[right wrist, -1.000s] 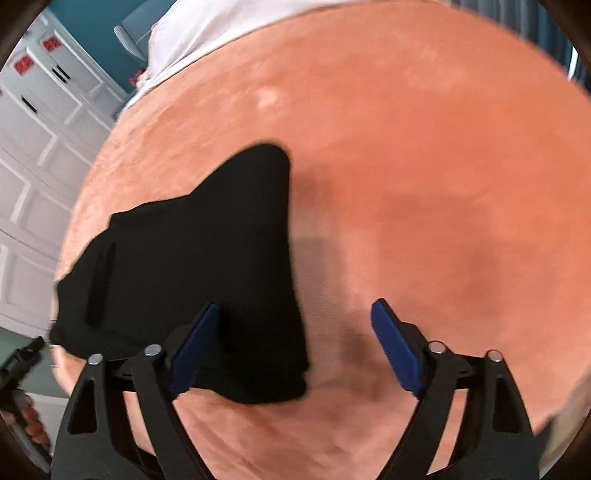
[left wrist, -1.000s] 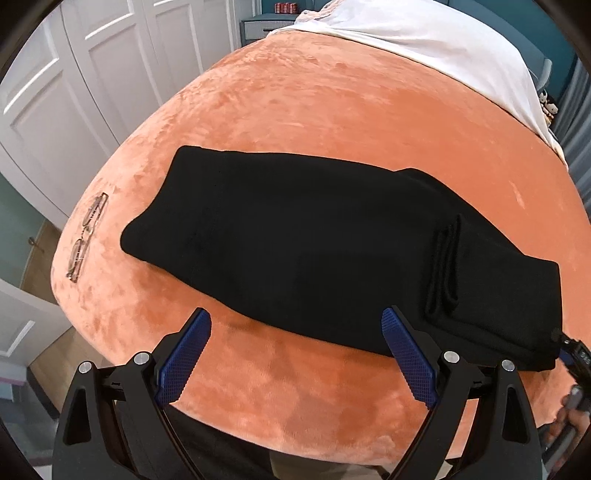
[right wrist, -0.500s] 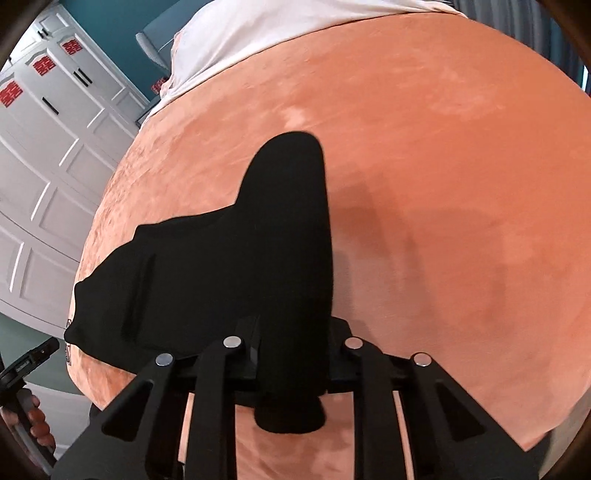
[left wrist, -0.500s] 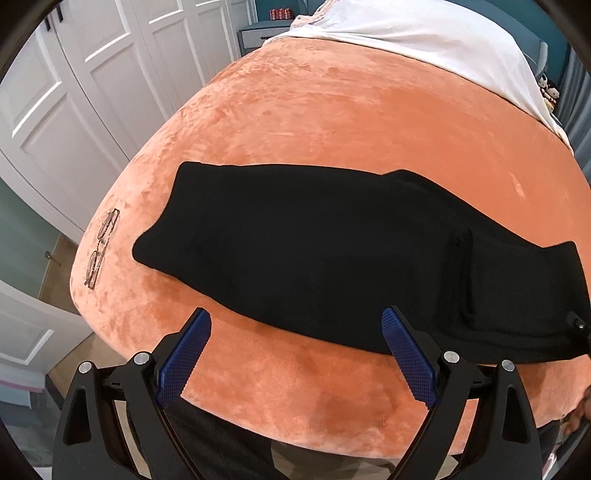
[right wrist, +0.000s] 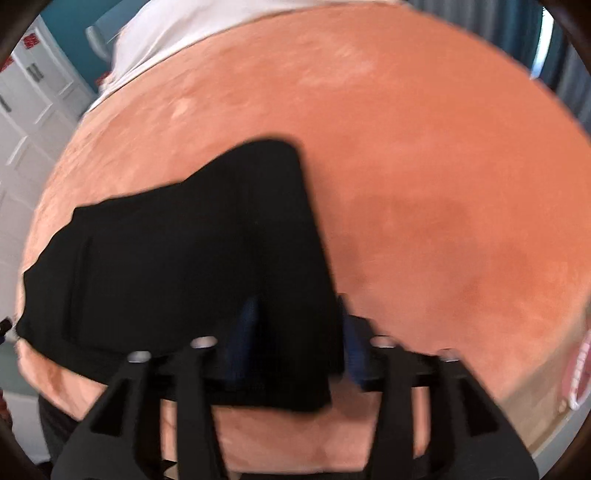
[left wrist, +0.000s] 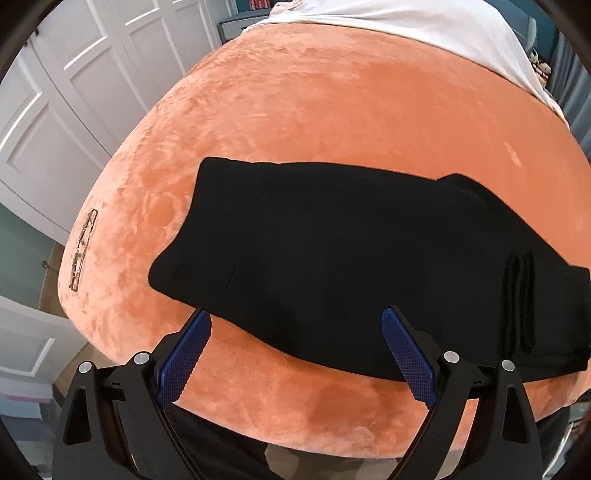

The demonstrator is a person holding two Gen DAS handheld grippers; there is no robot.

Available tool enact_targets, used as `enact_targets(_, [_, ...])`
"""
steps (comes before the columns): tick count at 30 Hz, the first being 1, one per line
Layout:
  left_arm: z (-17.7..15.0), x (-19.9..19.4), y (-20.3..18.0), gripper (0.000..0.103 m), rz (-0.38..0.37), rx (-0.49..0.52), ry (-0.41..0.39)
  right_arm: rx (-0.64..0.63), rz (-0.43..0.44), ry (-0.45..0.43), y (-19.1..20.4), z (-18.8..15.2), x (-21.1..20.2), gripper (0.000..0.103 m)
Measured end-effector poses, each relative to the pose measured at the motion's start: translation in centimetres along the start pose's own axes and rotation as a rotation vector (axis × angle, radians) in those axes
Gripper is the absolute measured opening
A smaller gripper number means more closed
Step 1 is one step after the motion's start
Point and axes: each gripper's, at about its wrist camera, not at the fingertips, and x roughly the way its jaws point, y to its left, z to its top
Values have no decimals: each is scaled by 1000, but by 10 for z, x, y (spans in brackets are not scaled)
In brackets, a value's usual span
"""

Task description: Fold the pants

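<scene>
The black pants (left wrist: 351, 251) lie folded lengthwise across the near part of an orange plush bed cover (left wrist: 332, 110). My left gripper (left wrist: 295, 354) is open and empty, with its blue pads just above the pants' near edge. In the right wrist view the pants (right wrist: 177, 258) spread to the left. My right gripper (right wrist: 295, 339) is partly parted around the pants' end, and the cloth still lies between its blue pads. That view is blurred.
A pair of glasses (left wrist: 83, 251) lies on the cover's left edge. White wardrobe doors (left wrist: 74, 92) stand to the left. A white sheet (left wrist: 406, 18) covers the far end of the bed. The bed's near edge drops off just below both grippers.
My right gripper shut on the pants' end, then began to part around it. My left gripper moved closer to the pants' near edge and stayed open.
</scene>
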Motion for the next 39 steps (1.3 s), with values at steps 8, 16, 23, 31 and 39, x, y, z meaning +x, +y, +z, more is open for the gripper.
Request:
enact_targets(8, [0, 25, -18, 92, 36, 28, 22, -292, 122, -93, 138, -4, -36, 31])
enact_targets(16, [-5, 27, -1, 92, 61, 32, 20, -471, -8, -17, 247, -3, 57, 15])
enact_targets(23, [-2, 36, 3, 92, 49, 21, 22, -295, 127, 46, 238, 10, 43, 16])
enact_targets(31, [-1, 31, 0, 92, 75, 53, -15, -453, 15, 52, 276, -21, 56, 46])
enact_targets(39, [-1, 40, 9, 92, 65, 28, 5, -411, 2, -23, 286, -8, 39, 16])
